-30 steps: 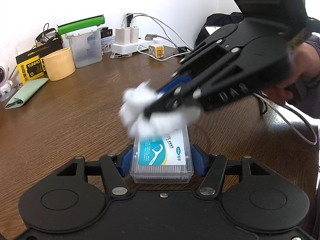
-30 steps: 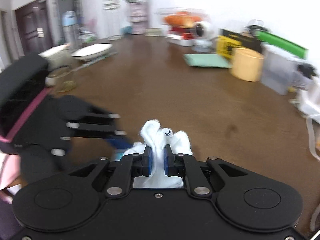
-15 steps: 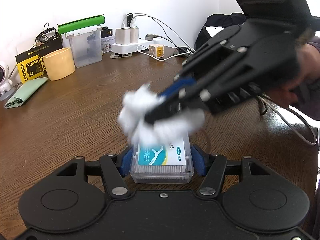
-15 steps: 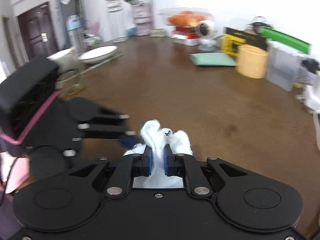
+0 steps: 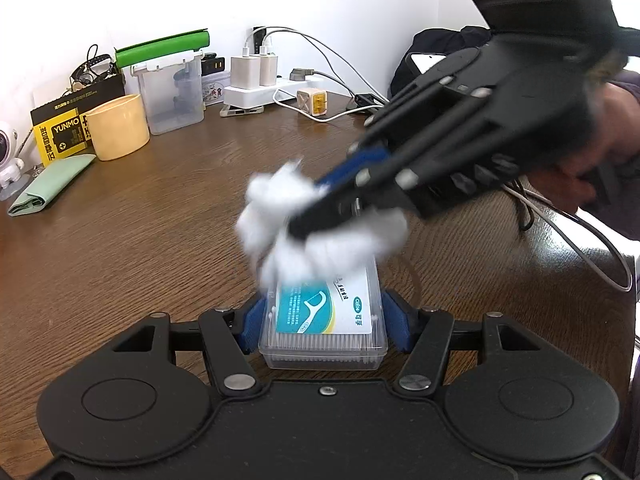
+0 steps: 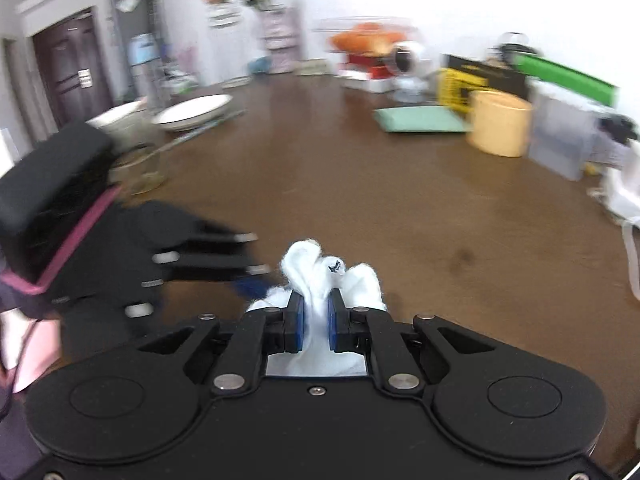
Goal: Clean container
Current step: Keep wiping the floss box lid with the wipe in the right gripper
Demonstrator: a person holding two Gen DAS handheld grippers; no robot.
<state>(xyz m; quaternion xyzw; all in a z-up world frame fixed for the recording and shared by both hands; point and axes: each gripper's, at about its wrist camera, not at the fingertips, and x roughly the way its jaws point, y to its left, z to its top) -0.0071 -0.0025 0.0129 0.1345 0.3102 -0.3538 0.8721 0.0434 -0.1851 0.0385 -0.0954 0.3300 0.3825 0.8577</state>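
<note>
A clear plastic floss-pick box (image 5: 326,322) with a teal and white label is clamped between the blue pads of my left gripper (image 5: 324,320), low over the brown wooden table (image 5: 140,240). My right gripper (image 5: 316,216) comes in from the upper right, shut on a white cloth (image 5: 320,236) that presses on the far end of the box lid. In the right wrist view the cloth (image 6: 320,280) sits between the blue pads of my right gripper (image 6: 314,318), and my left gripper (image 6: 248,280) shows blurred at the left. The box is hidden there.
At the back stand a yellow cup (image 5: 118,126), a clear lidded container (image 5: 172,92), a yellow-black box (image 5: 60,136), a green cloth (image 5: 52,184), and a power strip with chargers and cables (image 5: 260,84). Plates and a glass (image 6: 192,112) are at the far left.
My right gripper has swept the white cloth a little across the far end of the box lid. My left gripper and the box have stayed in place.
</note>
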